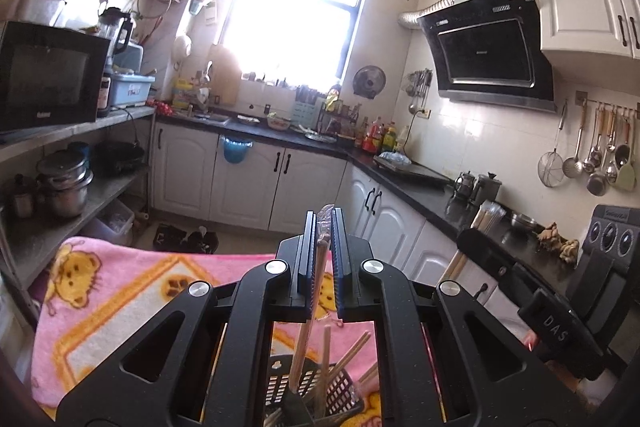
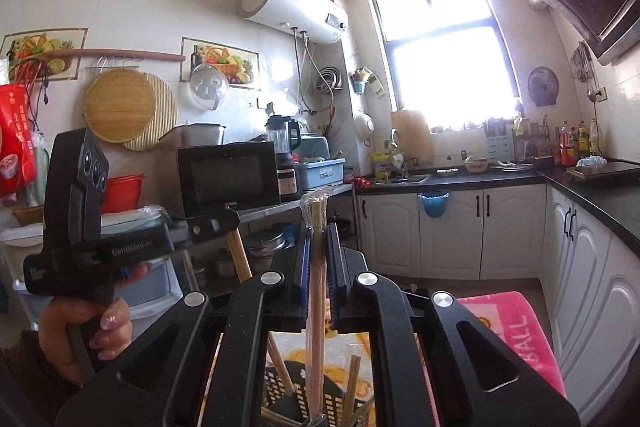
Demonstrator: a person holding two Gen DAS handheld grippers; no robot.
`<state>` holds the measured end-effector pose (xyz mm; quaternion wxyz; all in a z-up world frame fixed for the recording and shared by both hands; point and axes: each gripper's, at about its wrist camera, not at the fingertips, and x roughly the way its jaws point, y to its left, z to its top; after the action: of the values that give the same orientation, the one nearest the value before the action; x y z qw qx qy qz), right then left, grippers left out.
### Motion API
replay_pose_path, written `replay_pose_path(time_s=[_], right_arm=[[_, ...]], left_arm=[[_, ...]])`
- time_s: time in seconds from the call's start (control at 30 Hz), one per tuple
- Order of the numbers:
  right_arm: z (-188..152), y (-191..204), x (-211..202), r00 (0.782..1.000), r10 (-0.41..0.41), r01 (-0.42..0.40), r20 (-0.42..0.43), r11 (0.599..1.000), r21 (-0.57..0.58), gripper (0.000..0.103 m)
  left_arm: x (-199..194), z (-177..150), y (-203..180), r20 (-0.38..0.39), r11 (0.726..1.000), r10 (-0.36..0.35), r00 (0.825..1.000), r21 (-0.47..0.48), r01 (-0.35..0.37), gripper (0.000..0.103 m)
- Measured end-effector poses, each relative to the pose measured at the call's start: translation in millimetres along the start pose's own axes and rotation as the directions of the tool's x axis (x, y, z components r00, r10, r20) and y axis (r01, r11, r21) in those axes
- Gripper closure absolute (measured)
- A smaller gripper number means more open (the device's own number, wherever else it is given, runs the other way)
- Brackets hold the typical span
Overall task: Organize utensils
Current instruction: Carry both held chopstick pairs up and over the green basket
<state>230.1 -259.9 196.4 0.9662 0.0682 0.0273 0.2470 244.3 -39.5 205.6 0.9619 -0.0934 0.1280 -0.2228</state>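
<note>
Left tongs [image 1: 324, 227]: you have them clenched on a plastic-sleeved pair of chopsticks [image 1: 316, 267], pinched near the top end, the lower end hanging into the black slotted utensil basket [image 1: 340, 391].
Right tongs [image 2: 318, 243]: clenched as well, on a second sleeved pair [image 2: 318, 291], upright, its lower end inside the same basket.
Where things are: the basket stands on the pink cartoon blanket [image 1: 120, 287] over the desk, with loose bare chopsticks [image 1: 352, 351] leaning in it.
Handling: expect light, stiff wood in a slick wrapper; it can slide through the pads. Grip mid-length if you want less swing.
Left view only: the right tool's body [image 1: 560, 327], and another bundle of chopsticks [image 1: 490, 217] on the dark counter.
Right view only: your left hand [image 2: 80, 331] around the left tool's handle, and the stick held there seen from the side.
</note>
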Motion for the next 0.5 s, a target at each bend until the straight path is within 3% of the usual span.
replay_pose_path(time_s=[0.5], right_arm=[[-52, -8, 28, 0.996, -0.054, 0.054, -0.073, 0.999, -0.002, 0.095]], left_arm=[[29, -53, 11, -0.094, 0.999, 0.039, 0.995, 0.012, -0.038, 0.099]])
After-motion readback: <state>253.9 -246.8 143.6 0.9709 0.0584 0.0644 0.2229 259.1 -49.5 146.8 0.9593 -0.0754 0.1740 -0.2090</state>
